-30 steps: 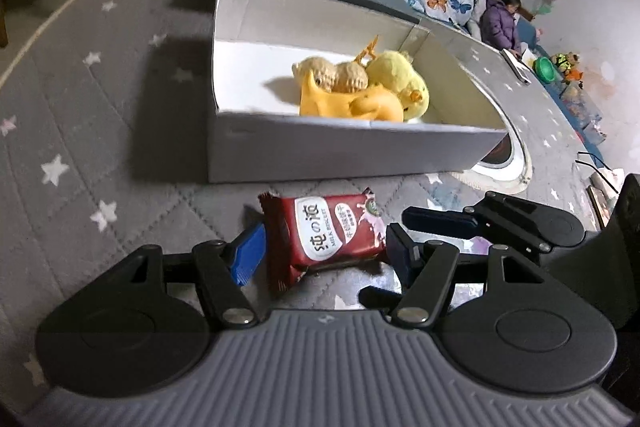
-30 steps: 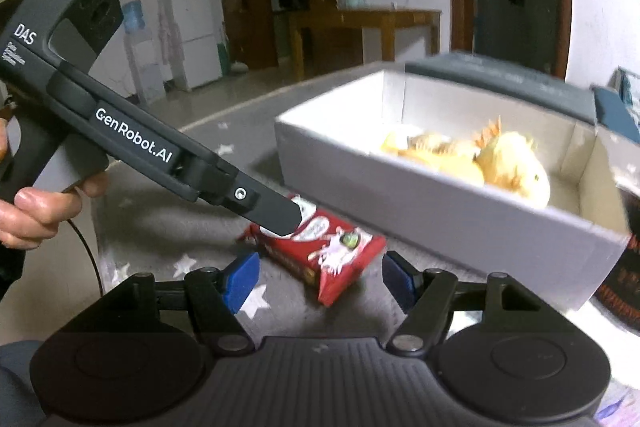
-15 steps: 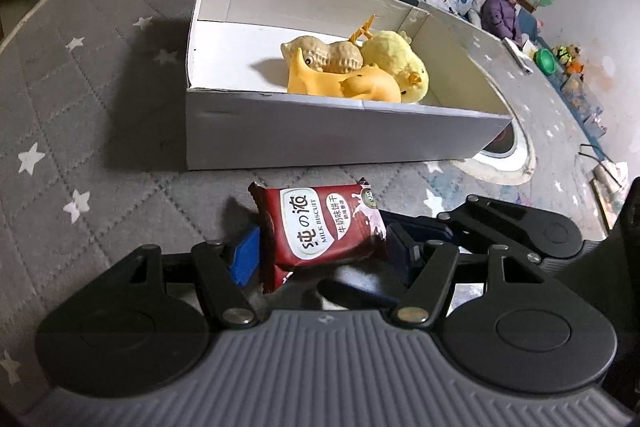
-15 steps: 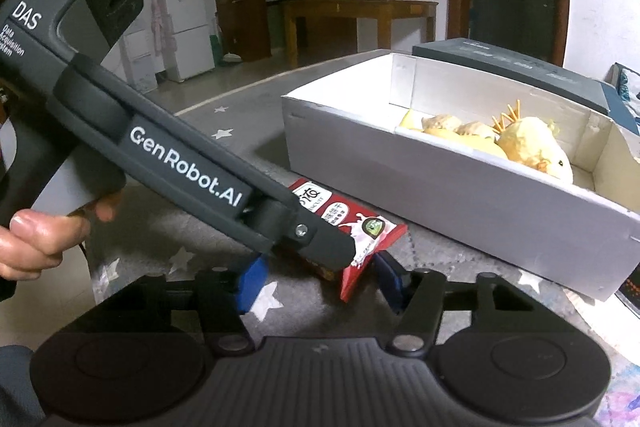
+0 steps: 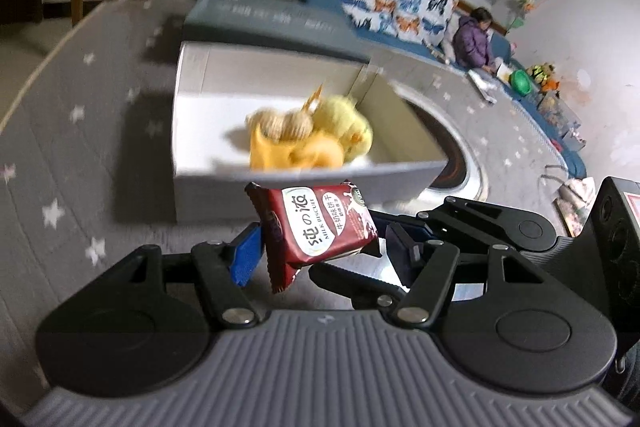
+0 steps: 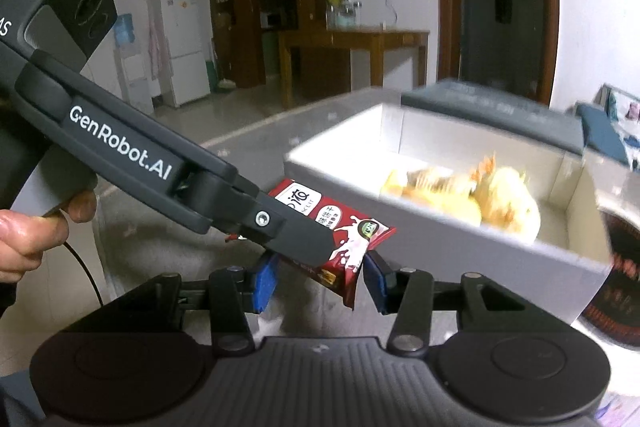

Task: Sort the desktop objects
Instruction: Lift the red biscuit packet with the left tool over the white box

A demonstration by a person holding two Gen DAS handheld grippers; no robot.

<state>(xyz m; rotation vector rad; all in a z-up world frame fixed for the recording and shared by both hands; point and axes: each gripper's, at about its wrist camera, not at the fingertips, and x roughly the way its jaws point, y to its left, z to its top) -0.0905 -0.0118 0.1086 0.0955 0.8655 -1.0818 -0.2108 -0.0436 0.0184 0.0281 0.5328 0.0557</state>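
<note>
1. Your left gripper (image 5: 316, 247) has the packet (image 5: 316, 227) clamped between its blue fingers (image 5: 246, 255), closed down to the packet's width. The red wrapper with its white label sits tilted and is clear of the surface (image 5: 60, 155).
2. Your right gripper (image 6: 320, 277) comes in from the other side. Its fingers (image 6: 264, 281) are closing, with the packet's lower corner (image 6: 348, 287) between them. The right pad (image 6: 374, 281) looks to be against the wrapper edge; the left one I can't tell, since the other gripper's arm covers it.
3. In the left wrist view your right gripper shows as black linkage just right of the packet, close to or touching it.
4. In the right wrist view your left hand (image 6: 32, 231) is on the handle at the left edge, and the left gripper's arm crosses over the top of the packet.
5. The box (image 5: 280, 187) is open-topped, just behind the packet, on the grey star-print surface. It is blurred in both views.
6. Inside it are yellow toys (image 5: 308, 139), bunched toward the right half; the left half of the floor is bare.
7. A dark lid (image 5: 272, 23) lies along the box's far side.
</note>
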